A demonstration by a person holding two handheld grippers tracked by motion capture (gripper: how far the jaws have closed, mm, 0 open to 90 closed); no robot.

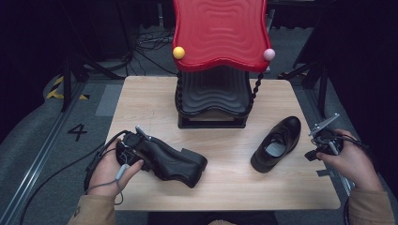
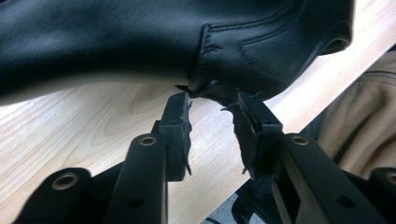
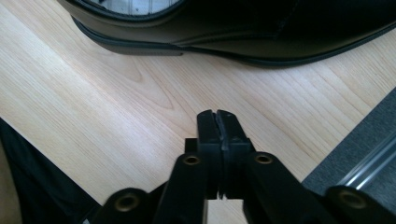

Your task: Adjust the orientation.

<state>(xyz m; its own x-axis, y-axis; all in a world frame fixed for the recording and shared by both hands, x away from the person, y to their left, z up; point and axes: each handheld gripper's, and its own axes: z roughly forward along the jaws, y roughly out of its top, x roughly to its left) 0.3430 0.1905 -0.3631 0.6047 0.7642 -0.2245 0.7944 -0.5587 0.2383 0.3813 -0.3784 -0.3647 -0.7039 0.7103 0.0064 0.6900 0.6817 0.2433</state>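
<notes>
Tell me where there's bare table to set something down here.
Bare wood lies in the middle of the table, between the left shoe and the right shoe, running to the near edge. The far left corner beside the rack is free too, and the far right corner. It's crowded at the near left, around the left gripper.
</notes>
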